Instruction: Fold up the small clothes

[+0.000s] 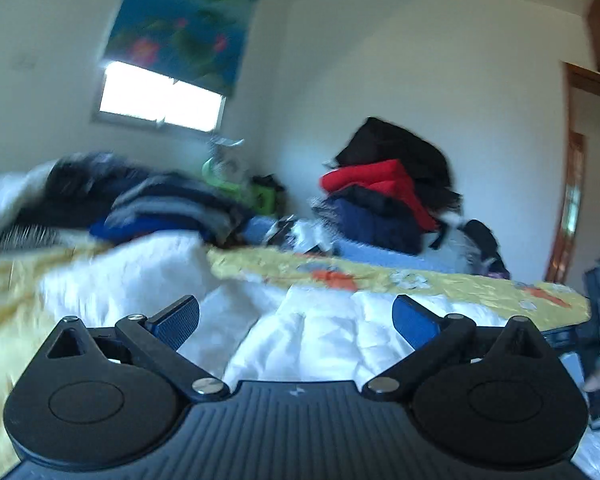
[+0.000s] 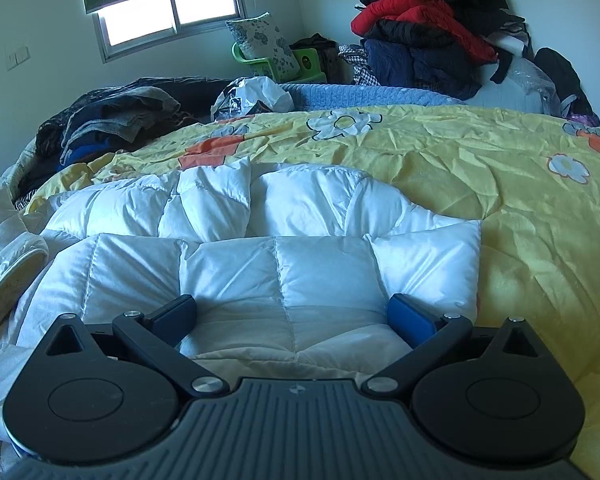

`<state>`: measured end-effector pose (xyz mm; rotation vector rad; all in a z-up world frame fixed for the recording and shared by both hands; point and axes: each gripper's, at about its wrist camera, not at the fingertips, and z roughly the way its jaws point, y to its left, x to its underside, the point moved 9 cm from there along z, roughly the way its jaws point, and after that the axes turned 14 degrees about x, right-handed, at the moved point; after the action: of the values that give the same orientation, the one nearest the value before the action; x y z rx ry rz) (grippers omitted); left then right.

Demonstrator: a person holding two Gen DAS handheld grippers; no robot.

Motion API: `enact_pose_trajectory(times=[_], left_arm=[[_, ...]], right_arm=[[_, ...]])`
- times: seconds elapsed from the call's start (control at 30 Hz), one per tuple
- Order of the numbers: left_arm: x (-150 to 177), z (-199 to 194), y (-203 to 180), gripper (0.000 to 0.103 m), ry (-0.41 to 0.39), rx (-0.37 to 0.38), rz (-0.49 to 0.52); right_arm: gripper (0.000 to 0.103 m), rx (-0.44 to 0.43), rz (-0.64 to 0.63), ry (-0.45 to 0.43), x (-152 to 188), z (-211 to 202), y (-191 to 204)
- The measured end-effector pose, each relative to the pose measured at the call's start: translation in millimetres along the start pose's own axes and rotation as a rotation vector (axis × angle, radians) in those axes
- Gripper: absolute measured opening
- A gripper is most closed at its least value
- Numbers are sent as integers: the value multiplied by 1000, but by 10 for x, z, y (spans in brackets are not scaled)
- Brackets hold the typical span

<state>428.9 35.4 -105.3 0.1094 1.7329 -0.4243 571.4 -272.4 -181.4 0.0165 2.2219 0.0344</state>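
White quilted padded garment (image 2: 236, 264) lying on the bed's yellow flowered cover (image 2: 520, 208), partly folded.

Both tools hold nothing: the left hand-held gripper (image 1: 296, 318) hangs wide open above the garment, and the right hand-held gripper (image 2: 292, 316) is spread too, its fingers (image 2: 410, 320) resting on the near folded panel without pinching it. To fold well, I would judge it best to take an outer edge with each, lift evenly and lay it square over the middle. The fabric looks puffy, creased and slippery, so it may spring back.
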Motion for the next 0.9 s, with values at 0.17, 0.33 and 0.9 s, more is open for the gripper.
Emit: enact_pose_trajectory(times=[0.17,0.33,0.9], left_arm=[[133,96,185,103,26,-32,-107],[199,-19,322,103,3,-22,-210],[217,-20,453,103,1,-15,-313]], right_arm=[[100,43,-55,8,14,15,66],[100,122,-17,56,-222,-127,182],[84,-551,458,511,-98,-304,1871]])
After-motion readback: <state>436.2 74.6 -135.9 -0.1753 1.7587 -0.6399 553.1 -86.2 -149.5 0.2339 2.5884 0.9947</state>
